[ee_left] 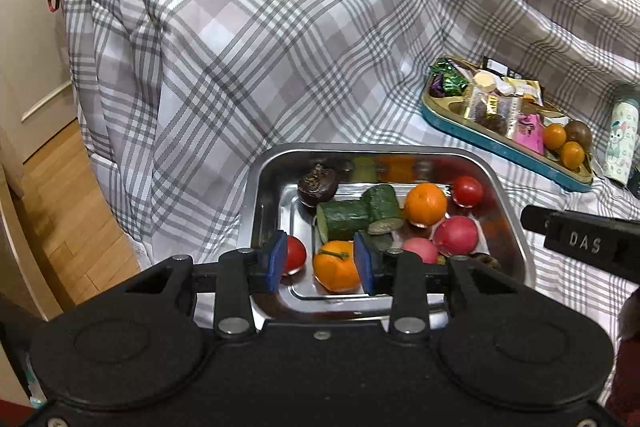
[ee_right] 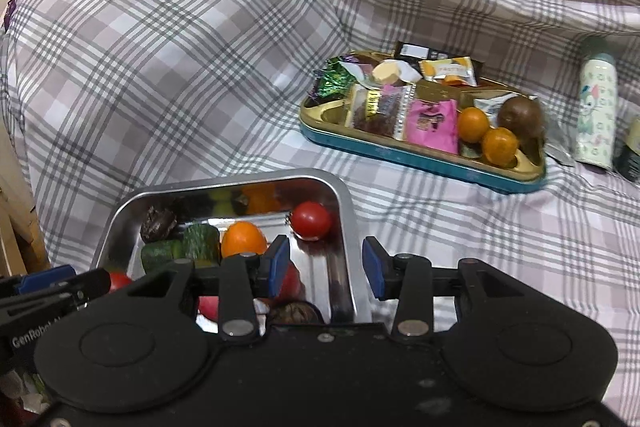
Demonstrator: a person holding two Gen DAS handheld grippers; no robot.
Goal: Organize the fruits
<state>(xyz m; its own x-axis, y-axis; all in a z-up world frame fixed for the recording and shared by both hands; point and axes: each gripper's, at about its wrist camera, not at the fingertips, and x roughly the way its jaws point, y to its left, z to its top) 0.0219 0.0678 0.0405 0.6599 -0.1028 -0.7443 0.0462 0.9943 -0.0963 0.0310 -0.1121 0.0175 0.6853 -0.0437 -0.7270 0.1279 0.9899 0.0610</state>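
Item: steel tray (ee_left: pixel 256 195), set on a grey plaid cloth (ee_left: pixel 248 39), holding mixed produce, apparently the sorting source or destination. Contents in the left wrist view: a dark wrinkled fruit (ee_left: pixel 317 185) at 11 o'clock of the tray, two cucumber pieces (ee_left: pixel 360 213) at centre, an orange (ee_left: pixel 425 204) and a cherry tomato (ee_left: pixel 467 190) toward 1 o'clock, two pink-red fruits (ee_left: pixel 456 235) at 4 o'clock, a second tomato (ee_left: pixel 294 254) at 7 o'clock, a mandarin (ee_left: pixel 335 270) at 6 o'clock. Item: left gripper (ee_left: pixel 320 259), jaws apart and empty, poised above the mandarin, which shows between its blue pads (ee_left: pixel 276 255) untouched; likely lining up a pick. Item: right gripper (ee_right: pixel 326 267), likewise open and holding nothing, straddling the tray's right rim. Item: gold compartment tray with teal wall (ee_right: pixel 420 159), at 2 o'clock from the steel tray, well apart; it carries wrapped sweets, two small oranges (ee_right: pixel 486 135) and a brown kiwi-like fruit (ee_right: pixel 520 115) gathered at its right end, which suggests fruit belongs there. Item: cartoon-printed bottle (ee_right: pixel 596 115) at 3 o'clock. Legible writing: "DAS" and "GenRobot" on the gripper housings; wrapper print unreadable.
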